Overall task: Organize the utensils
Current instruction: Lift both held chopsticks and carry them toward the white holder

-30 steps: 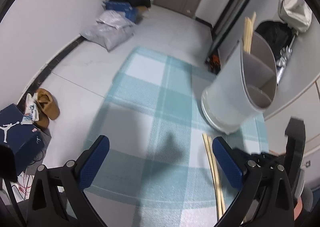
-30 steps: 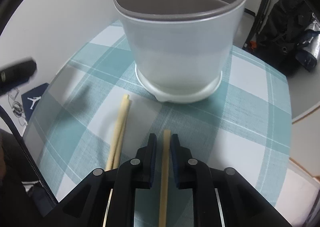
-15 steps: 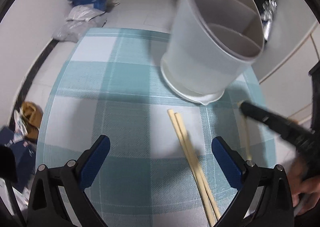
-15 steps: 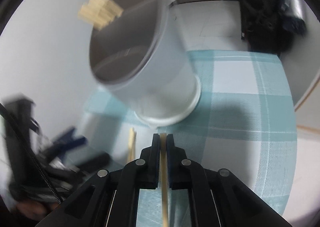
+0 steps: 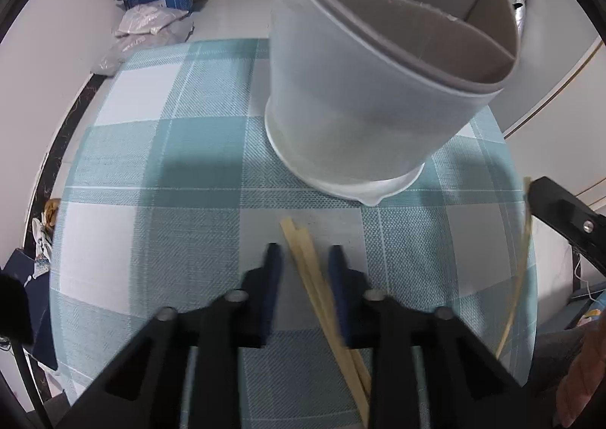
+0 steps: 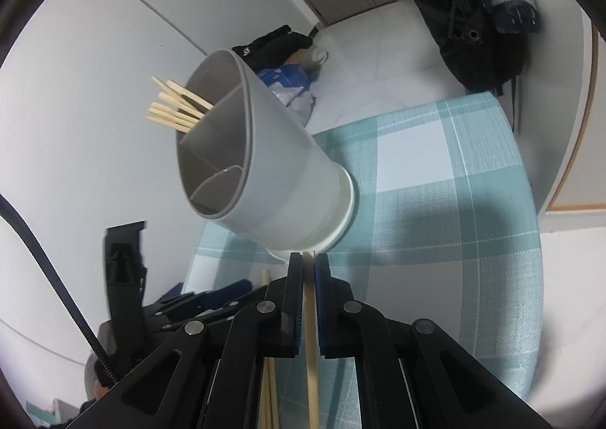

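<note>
While the right gripper [image 6: 307, 270] pinches one chopstick [image 6: 311, 353], the left gripper [image 5: 305, 266] straddles two chopsticks [image 5: 318, 289], half-spread.

Two pale chopsticks [image 5: 322, 289] lie together on the cloth near the grey divided holder [image 5: 378, 69].

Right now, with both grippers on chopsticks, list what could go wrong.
1. The left gripper straddles the two pale wooden chopsticks on the mat at a slant to its fingers; closing may catch only one or splay them.
2. The right gripper pinches a single wooden chopstick with only its tip past the pads, so it could pivot on the way to the grey divided plastic utensil holder.
3. The two grippers work close together and might collide.
</note>
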Tool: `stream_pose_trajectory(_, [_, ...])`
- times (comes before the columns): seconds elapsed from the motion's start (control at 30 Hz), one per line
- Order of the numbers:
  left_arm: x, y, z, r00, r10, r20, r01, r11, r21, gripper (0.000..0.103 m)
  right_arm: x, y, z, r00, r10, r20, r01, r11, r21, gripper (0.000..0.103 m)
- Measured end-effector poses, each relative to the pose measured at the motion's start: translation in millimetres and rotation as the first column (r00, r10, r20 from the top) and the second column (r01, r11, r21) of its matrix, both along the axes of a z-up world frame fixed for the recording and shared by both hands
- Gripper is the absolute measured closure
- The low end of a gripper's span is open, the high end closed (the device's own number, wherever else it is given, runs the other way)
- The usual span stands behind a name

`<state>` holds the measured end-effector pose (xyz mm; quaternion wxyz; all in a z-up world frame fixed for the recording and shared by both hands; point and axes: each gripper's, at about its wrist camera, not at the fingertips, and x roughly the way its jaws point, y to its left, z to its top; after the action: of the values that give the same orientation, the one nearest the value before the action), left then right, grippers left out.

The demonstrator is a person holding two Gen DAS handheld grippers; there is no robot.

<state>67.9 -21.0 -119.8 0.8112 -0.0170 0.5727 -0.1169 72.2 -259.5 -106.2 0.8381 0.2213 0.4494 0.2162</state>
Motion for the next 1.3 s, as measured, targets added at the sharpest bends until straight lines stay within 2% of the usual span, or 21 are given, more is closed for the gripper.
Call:
stream_pose_trajectory(0.1, [1, 2, 2, 1.000, 0.024, 0.014, -0.024, 1.000, -0.002, 0.094, -5, 1, 6, 1.000, 0.006, 0.015, -0.006, 1.000, -0.008, 0.098])
stream_pose_trajectory(0.17, [2, 4, 4, 0.999, 0.043, 0.025, -0.043, 0.999, -0.013, 0.100, -4, 0, 7, 1.000, 0.007, 0.021, -0.006, 1.000, -0.012, 0.098])
stream_pose_trajectory(0.37, [0, 9, 15, 0.994, 0.087, 0.063, -0.083, 0.995, -0.063, 0.100, -8, 0, 13, 0.999, 0.003, 0.050, -0.002, 0.999, -0.032, 0.098])
stream_pose_trajectory(0.6, [-24, 12, 47, 0.978, 0.101, 0.181, -0.078, 0.988, -0.133, 0.100, -16, 2, 25, 0.993, -0.002, 0.114, 0.008, 0.999, -0.051, 0.098])
stream_pose_trajectory(0.73, [-39, 20, 70, 0.957, 0.117, 0.266, -0.068, 0.980, -0.186, 0.100, -25, 4, 35, 0.985, -0.004, 0.173, 0.015, 0.998, -0.061, 0.098])
stream_pose_trajectory(0.87, [-50, 24, 84, 0.939, 0.125, 0.321, -0.060, 0.977, -0.204, 0.101, -35, 8, 46, 0.973, -0.009, 0.231, 0.027, 0.997, -0.072, 0.098])
stream_pose_trajectory(0.97, [-62, 23, 96, 0.924, 0.119, 0.363, -0.044, 0.977, -0.207, 0.102, -41, 10, 52, 0.964, -0.013, 0.264, 0.037, 0.995, -0.089, 0.098])
stream_pose_trajectory(1.03, [-57, 25, 102, 0.915, 0.110, 0.388, -0.033, 0.979, -0.199, 0.102, -46, 13, 55, 0.958, -0.011, 0.285, 0.041, 0.994, -0.100, 0.098])
stream_pose_trajectory(1.13, [-57, 26, 109, 0.896, 0.106, 0.431, -0.046, 0.988, -0.148, 0.102, -52, 16, 59, 0.952, -0.009, 0.307, 0.049, 0.991, -0.124, 0.098])
stream_pose_trajectory(1.23, [-59, 28, 114, 0.893, 0.103, 0.438, -0.044, 0.989, -0.144, 0.102, -55, 22, 59, 0.951, -0.005, 0.309, 0.074, 0.975, -0.210, 0.098])
stream_pose_trajectory(1.3, [-62, 34, 119, 0.892, 0.104, 0.440, -0.045, 0.989, -0.144, 0.102, -57, 20, 58, 0.952, -0.013, 0.305, 0.076, 0.978, -0.196, 0.098])
